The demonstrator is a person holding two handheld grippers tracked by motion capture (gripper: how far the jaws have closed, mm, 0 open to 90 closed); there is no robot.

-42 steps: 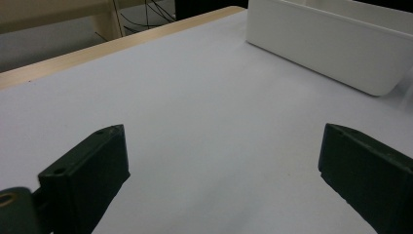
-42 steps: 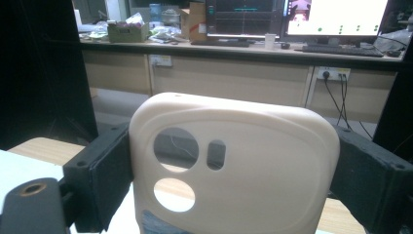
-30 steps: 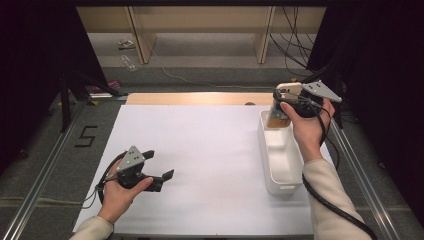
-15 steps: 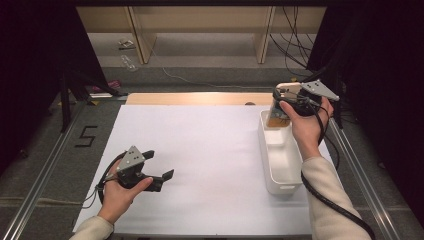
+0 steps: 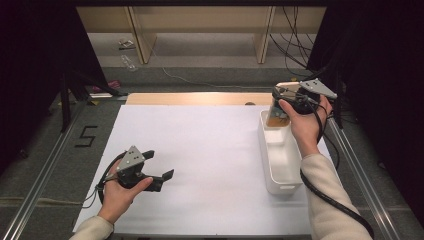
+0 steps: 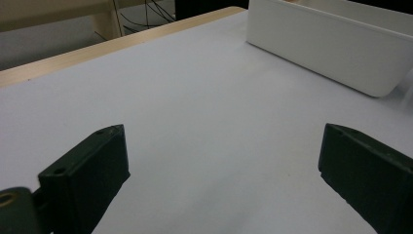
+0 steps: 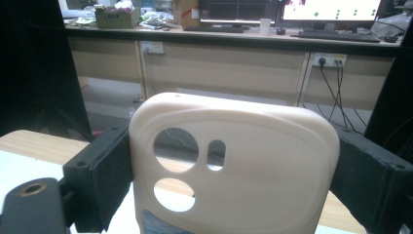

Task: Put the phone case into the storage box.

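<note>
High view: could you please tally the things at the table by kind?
Claws: 2, left claw open, right claw shut on the phone case
Phone case: 1
White bin: 1
Total: 4

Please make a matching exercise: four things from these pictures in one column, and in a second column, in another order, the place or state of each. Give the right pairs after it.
Things
1. phone case
2. white bin
3. left gripper
4. right gripper

Places or states
A. open, low over the white table cover, holding nothing
B. stands on the right part of the table
C. shut on the cream case, above the bin's far end
D. cream, with camera cut-outs, clamped between two black fingers

Pairs: 1-D, 2-B, 3-A, 4-C
</note>
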